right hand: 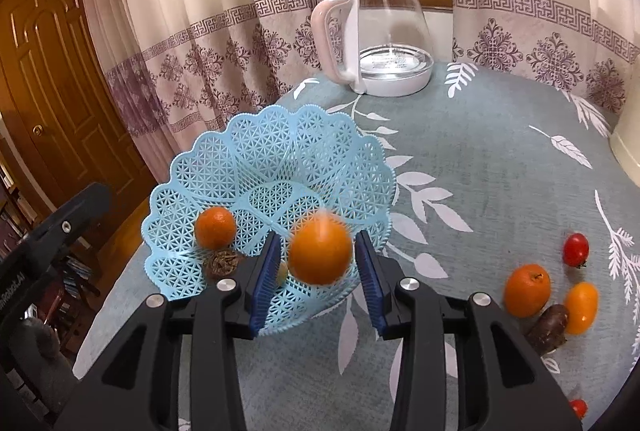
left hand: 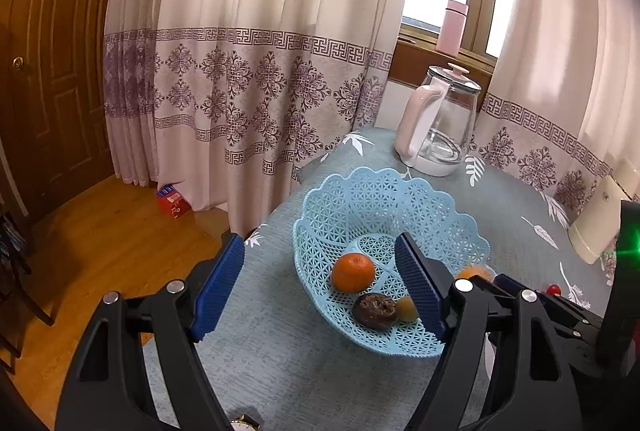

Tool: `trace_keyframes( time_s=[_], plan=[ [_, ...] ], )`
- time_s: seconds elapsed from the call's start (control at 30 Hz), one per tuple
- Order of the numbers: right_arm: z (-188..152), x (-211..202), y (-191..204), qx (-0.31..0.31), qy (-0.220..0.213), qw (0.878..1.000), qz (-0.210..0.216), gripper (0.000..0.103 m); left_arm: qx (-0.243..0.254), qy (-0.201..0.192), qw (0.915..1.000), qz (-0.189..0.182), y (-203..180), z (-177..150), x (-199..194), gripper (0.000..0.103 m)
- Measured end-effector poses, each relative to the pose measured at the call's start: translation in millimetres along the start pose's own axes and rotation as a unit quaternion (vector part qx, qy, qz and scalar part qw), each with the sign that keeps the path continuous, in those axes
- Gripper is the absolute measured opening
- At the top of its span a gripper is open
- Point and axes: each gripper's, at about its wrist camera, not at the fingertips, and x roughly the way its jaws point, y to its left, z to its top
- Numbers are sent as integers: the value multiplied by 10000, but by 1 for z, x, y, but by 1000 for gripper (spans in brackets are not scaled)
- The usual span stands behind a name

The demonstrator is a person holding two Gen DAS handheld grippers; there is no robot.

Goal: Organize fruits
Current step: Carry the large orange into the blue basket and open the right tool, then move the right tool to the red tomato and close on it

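Tablecloth [right hand: 480, 159], basket [right hand: 256, 151] with orange [right hand: 215, 227]

**Black frames, blue pads**

The left gripper [left hand: 320, 285] is showing matte black linkage arms with triangular cut-outs, round silver screws [left hand: 176, 286] at the pivots, and ribbed blue pads [left hand: 219, 289]. The right gripper [right hand: 318, 281] is wearing the same build (blue ribbed pads [right hand: 264, 281], silver screws [right hand: 409, 284]). A green light [left hand: 629, 251] is glowing at the right edge.
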Motion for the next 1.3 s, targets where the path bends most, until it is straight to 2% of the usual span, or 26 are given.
trace_keyframes(
  time_s=[0.03, 0.07, 0.5, 0.6, 0.8, 1.3],
  plan=[
    [1, -1, -1, 25, -31, 10000, 5, 51, 1, 2, 10000, -3, 0, 0, 0, 79],
    [1, -3, -1, 36, -60, 10000, -3, 52, -1, 4, 10000, -5, 0, -1, 0, 79],
    [-9, -31, -13, 331, -272, 9991, 25, 53, 22, -7, 10000, -48, -3, -1, -2, 79],
    [-13, -39, -16, 409, -325, 9986, 31, 55, 15, -33, 10000, -62, -5, -1, -5, 85],
    [-22, -53, -23, 552, -401, 9977, 20, 56, 19, -51, 9999, -106, -7, 0, -7, 85],
    [-46, -77, -62, 1051, -428, 9932, -253, 57, 148, -22, 9995, -281, -22, -4, -12, 85]
  ],
)
